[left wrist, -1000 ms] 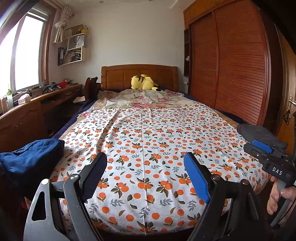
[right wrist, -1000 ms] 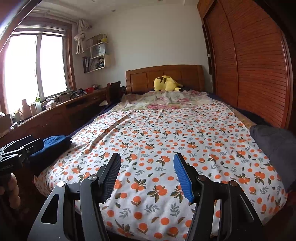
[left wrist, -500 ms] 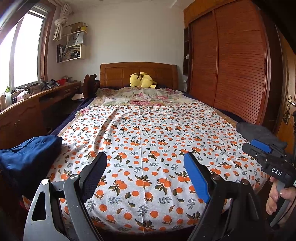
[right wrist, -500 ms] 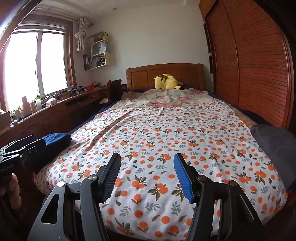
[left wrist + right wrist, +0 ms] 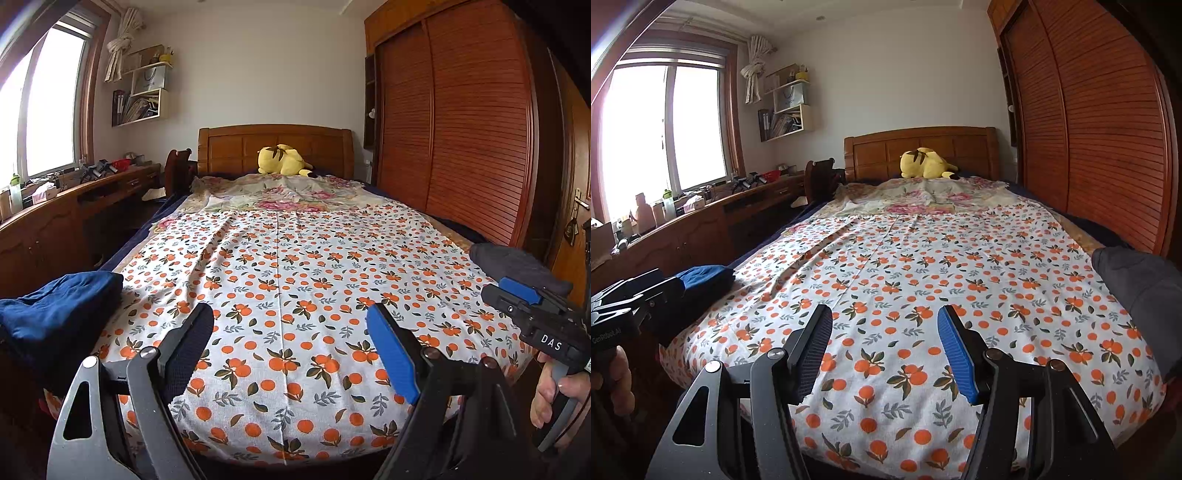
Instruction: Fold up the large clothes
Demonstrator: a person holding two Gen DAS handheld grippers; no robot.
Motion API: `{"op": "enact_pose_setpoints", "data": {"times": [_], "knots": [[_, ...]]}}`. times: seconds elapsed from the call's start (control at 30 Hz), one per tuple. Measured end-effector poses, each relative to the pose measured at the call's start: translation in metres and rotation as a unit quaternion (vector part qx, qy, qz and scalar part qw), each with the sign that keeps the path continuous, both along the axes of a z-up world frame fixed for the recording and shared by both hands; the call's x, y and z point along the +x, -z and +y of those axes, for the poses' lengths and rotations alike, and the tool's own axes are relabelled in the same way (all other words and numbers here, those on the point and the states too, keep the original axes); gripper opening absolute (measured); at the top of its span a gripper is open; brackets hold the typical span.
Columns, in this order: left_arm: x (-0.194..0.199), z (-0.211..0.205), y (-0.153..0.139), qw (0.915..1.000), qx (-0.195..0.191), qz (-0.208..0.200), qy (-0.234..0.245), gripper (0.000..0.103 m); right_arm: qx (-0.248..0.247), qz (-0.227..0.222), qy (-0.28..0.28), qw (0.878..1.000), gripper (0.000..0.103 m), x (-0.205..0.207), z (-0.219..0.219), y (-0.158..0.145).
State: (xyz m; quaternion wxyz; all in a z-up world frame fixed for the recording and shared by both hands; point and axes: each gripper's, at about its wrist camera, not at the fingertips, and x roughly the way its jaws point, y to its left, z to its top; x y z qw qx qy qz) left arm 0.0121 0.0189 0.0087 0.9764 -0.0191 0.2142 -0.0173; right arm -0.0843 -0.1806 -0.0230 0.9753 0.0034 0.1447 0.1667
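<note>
Two tools hovering over foot of bed. Left wrist view: left tool (image 5: 290,334) gaping wide, gripping nothing, above orange-print sheet (image 5: 295,273); blue garment (image 5: 55,314) lying bunched at bed's left edge; dark grey garment (image 5: 517,264) resting at right edge, behind right tool (image 5: 524,302). Right wrist view: right tool (image 5: 884,338) standing open, empty; blue garment (image 5: 705,277) sitting left, grey garment (image 5: 1141,280) right, both untouched.
</note>
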Motion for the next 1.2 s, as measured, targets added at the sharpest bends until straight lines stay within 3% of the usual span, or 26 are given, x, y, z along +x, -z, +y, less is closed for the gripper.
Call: {"op": "enact_pose_setpoints", "data": {"times": [1.2], "knots": [[-0.0015,-0.0028,0.0007,1.0,0.001,-0.001,0.002,0.085,0.01,0.002,-0.002,1.0,0.061,0.0022,-0.0079,0.0032]]}}
